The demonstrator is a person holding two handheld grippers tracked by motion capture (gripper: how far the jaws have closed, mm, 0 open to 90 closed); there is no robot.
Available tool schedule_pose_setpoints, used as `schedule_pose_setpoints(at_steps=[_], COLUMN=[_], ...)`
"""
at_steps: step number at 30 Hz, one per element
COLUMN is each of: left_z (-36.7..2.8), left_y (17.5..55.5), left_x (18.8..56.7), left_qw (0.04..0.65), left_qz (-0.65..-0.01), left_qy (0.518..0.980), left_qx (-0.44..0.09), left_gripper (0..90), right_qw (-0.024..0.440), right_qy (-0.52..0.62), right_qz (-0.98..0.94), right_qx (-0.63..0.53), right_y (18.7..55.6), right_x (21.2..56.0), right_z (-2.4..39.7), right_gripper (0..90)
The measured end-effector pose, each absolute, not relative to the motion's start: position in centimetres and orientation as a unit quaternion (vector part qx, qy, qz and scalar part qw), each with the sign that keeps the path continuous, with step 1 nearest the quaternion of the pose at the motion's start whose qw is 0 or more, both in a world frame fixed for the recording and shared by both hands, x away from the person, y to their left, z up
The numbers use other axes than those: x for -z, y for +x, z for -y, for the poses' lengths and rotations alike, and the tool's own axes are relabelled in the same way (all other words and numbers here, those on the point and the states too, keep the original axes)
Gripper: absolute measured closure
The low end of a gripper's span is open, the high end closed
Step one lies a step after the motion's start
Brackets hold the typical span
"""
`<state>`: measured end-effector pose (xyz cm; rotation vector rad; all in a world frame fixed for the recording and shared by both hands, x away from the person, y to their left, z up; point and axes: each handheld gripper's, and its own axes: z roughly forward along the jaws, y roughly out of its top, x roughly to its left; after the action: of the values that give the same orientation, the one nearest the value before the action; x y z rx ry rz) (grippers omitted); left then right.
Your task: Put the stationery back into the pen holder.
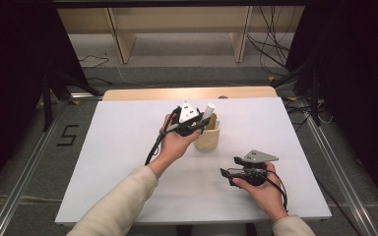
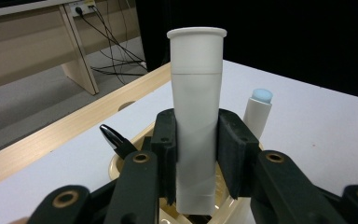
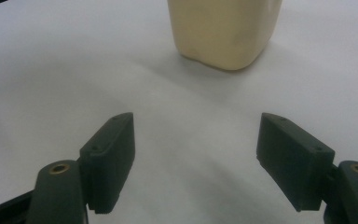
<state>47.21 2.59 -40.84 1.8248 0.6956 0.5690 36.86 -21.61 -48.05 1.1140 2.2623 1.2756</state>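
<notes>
A cream-coloured holder cup [image 1: 209, 138] stands near the middle of the white table sheet [image 1: 128, 142]; its lower wall [image 3: 223, 32] shows at the top of the right gripper view. My left gripper [image 1: 199, 125] is over the cup, shut on an upright white tube [image 2: 196, 126] whose bottom end sits inside the cup [image 2: 121, 161]. The tube's top [image 1: 209, 108] pokes up beside the gripper. In the cup also stand a white stick with a pale blue tip [image 2: 259, 114] and a black-tipped pen [image 2: 114, 139]. My right gripper [image 1: 230, 167] hovers low to the cup's near right, open and holding nothing [image 3: 198, 161].
The sheet covers a wooden tabletop [image 1: 187, 93] whose far strip is bare. Beyond it are wooden furniture legs [image 1: 123, 44] and loose cables [image 1: 270, 44] on the floor. Dark stands [image 1: 47, 93] flank the table on both sides.
</notes>
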Motion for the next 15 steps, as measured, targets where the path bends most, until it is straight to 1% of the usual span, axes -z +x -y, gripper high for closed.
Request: schedule_pose_setpoints(at_steps=[15], left_z=[-2.55], left_y=[47.41], left_x=[41.57], left_qw=[0.52], left_qz=[-0.295], left_qy=[0.766], left_qx=[-0.236], left_gripper=[69.9], right_qw=[0.157], right_qy=[0.389], right_qz=[-0.791], right_qx=[-0.444], right_y=[36.86], right_x=[48.08], right_z=[21.57], right_gripper=[28.8])
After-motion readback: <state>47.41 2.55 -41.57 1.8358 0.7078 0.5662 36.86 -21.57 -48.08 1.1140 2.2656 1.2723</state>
